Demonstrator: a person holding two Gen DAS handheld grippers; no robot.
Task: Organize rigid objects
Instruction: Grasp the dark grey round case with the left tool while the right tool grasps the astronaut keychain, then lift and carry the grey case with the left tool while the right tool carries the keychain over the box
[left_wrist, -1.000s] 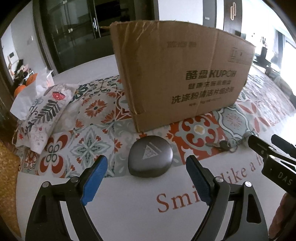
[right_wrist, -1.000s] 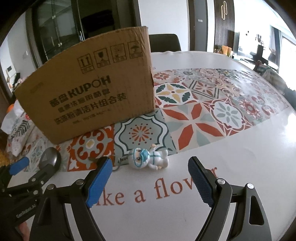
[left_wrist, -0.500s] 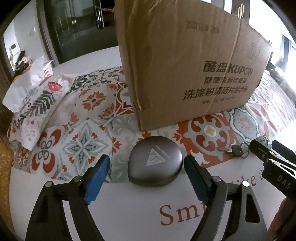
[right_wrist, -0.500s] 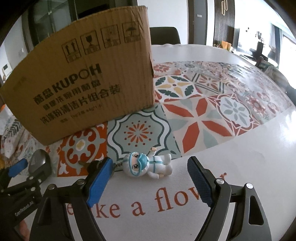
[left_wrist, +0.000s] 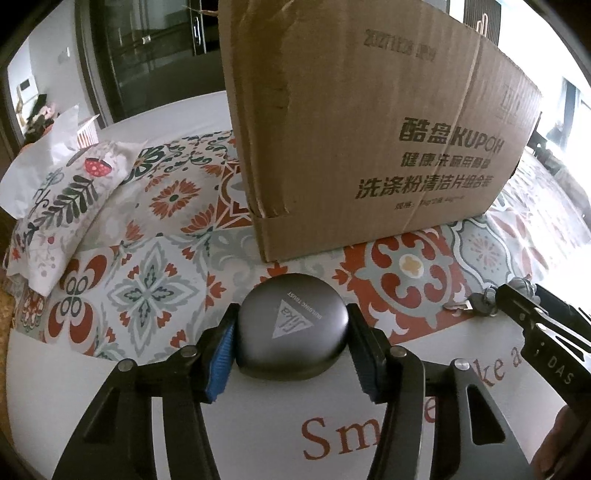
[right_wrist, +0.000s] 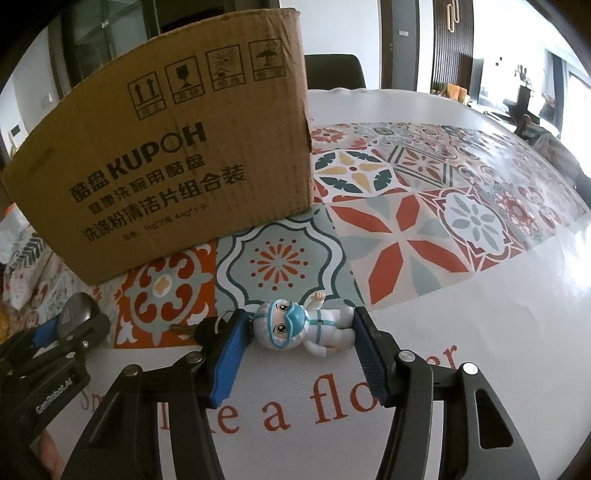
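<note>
L gripper (left_wrist: 291, 345): we had both blue pads pressed on the grey round case (left_wrist: 291, 328), on table just before the cardboard box (left_wrist: 369, 129).
R gripper (right_wrist: 299, 343): we bracketed the doll keychain (right_wrist: 306, 326); pads at head & feet, contact unclear.
Keys (right_wrist: 201, 330): left of doll.

our left gripper (left_wrist: 291, 338) sits low with both blue pads (left_wrist: 221, 360) pressed flat against its load. our right gripper (right_wrist: 301, 341) is closed in likewise, pads touching both ends.
</note>
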